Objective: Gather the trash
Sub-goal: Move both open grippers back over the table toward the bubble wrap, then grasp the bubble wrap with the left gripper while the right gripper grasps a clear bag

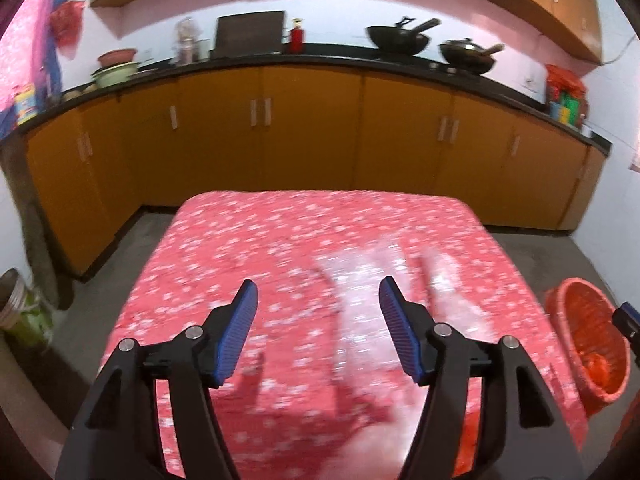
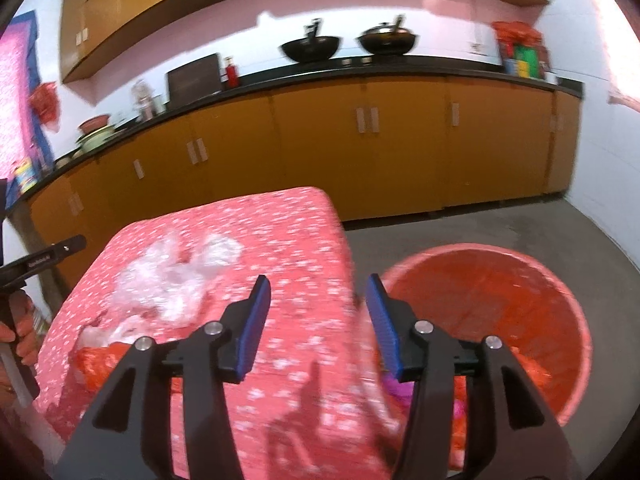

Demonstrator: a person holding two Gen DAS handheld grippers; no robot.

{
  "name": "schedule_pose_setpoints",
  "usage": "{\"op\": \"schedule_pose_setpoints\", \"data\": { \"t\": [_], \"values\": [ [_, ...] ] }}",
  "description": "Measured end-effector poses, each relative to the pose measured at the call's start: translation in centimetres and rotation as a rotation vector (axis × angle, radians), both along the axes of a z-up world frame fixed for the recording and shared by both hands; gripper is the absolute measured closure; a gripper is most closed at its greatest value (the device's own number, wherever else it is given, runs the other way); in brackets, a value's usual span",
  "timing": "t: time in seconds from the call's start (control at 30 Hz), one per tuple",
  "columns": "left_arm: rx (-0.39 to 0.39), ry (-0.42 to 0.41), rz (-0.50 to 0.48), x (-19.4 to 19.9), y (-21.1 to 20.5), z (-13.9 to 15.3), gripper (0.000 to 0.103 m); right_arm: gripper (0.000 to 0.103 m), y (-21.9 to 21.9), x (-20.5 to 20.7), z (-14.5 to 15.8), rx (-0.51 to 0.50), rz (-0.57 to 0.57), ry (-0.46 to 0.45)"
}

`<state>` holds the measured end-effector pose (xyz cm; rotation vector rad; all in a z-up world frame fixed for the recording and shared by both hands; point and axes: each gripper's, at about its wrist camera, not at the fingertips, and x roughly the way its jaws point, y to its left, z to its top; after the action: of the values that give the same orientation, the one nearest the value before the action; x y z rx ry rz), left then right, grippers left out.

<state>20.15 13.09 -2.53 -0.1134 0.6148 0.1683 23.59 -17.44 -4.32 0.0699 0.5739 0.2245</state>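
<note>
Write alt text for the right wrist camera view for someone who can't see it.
An open right gripper hangs empty over the edge of a table in a red flowered cloth, with an orange basket on the floor to its right. Crumpled clear plastic lies on the table to the left; orange kitchen cabinets run behind.

Bright, pinkish indoor light; motion-blurred, perhaps overexposed tablecloth (image 1: 280, 248); heavy fisheye edge distortion.
</note>
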Motion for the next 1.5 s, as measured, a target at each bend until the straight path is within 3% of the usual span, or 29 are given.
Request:
{"op": "schedule_pose_setpoints", "data": {
  "t": [0.43, 0.8, 0.87, 0.9, 0.93, 1.03, 1.5],
  "values": [
    [-0.001, 0.024, 0.069, -0.9, 5.6, -2.4, 0.036, 0.044, 11.3, 4.1, -2.9, -0.009, 0.216, 0.102],
    [-0.013, 0.025, 0.028, -0.3, 5.8, -3.0, 0.036, 0.040, 15.0, 6.0, -5.3, -0.061, 0.261, 0.157],
    [-0.018, 0.026, 0.014, 0.0, 5.4, -3.0, 0.036, 0.056, 15.0, 6.2, -5.9, -0.078, 0.257, 0.175],
    [-0.020, 0.027, 0.006, 0.1, 5.1, -3.0, 0.035, 0.077, 14.9, 6.3, -6.2, -0.088, 0.253, 0.187],
    [-0.022, 0.027, 0.001, 0.2, 4.8, -3.0, 0.035, 0.086, 14.7, 6.5, -6.4, -0.077, 0.250, 0.204],
    [-0.034, 0.029, -0.023, 0.6, 3.8, -3.1, 0.034, 0.095, 13.8, 6.4, -6.1, -0.067, 0.234, 0.182],
    [-0.052, 0.098, -0.155, 4.8, -2.3, -4.0, 0.029, 0.097, 8.9, 5.9, -4.9, -0.071, 0.087, 0.094]
  ]
}}
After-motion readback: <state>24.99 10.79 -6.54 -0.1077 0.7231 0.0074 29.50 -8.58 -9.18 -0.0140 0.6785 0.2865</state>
